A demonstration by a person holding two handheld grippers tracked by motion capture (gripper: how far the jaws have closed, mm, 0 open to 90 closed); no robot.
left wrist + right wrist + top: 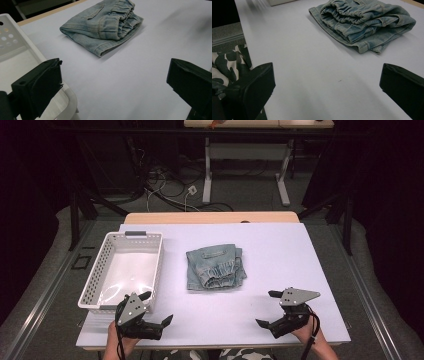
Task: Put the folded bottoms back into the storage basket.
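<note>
A folded pair of light-blue denim shorts [216,268] lies in the middle of the white table top [280,250], elastic waistband toward the front. The shorts [105,23] lie ahead of the left gripper's jaws, and the shorts [364,21] lie ahead and to the right of the right gripper's jaws. My left gripper [158,309] rests near the front left edge, jaws wide apart and empty, beside the basket's near corner. At the front right, my right gripper [268,308] is open too, with nothing between its jaws.
A white perforated plastic basket [98,270] stands empty at the table's left; its near corner [15,50] is by my left jaw. Camouflage-patterned trousers [227,62] show past the front edge. Cables and a desk frame lie on the floor beyond the table.
</note>
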